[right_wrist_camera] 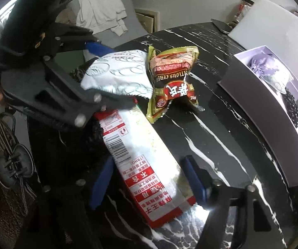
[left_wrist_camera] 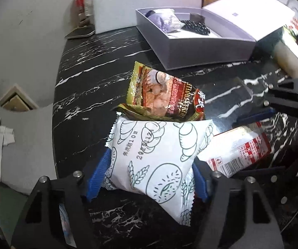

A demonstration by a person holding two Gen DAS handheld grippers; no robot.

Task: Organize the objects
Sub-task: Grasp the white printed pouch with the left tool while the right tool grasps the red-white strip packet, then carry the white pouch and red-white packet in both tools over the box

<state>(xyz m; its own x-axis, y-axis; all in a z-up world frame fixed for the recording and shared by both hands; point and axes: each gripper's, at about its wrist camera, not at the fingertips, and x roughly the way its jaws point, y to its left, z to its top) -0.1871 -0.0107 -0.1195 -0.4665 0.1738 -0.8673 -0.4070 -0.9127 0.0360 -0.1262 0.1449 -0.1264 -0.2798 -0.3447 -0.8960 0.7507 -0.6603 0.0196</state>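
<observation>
My left gripper [left_wrist_camera: 149, 176] is closed around a white bread-print snack packet [left_wrist_camera: 155, 157], its blue pads pressing both sides. The packet also shows in the right wrist view [right_wrist_camera: 117, 72], held in the left gripper [right_wrist_camera: 111, 76]. A gold and red cereal sachet [left_wrist_camera: 165, 95] lies just beyond it, also in the right wrist view [right_wrist_camera: 174, 83]. My right gripper [right_wrist_camera: 149, 178] is open, its jaws either side of a red and white long packet [right_wrist_camera: 149, 166] lying on the black marble table [right_wrist_camera: 221, 124]. That packet also shows in the left wrist view [left_wrist_camera: 240, 151].
An open grey box [left_wrist_camera: 200, 47] holds a purple pouch [left_wrist_camera: 165, 20] and a black beaded item [left_wrist_camera: 194, 27]; it also shows in the right wrist view [right_wrist_camera: 273, 116]. A jar [left_wrist_camera: 83, 4] and a small scale [left_wrist_camera: 80, 33] stand at the table's far corner.
</observation>
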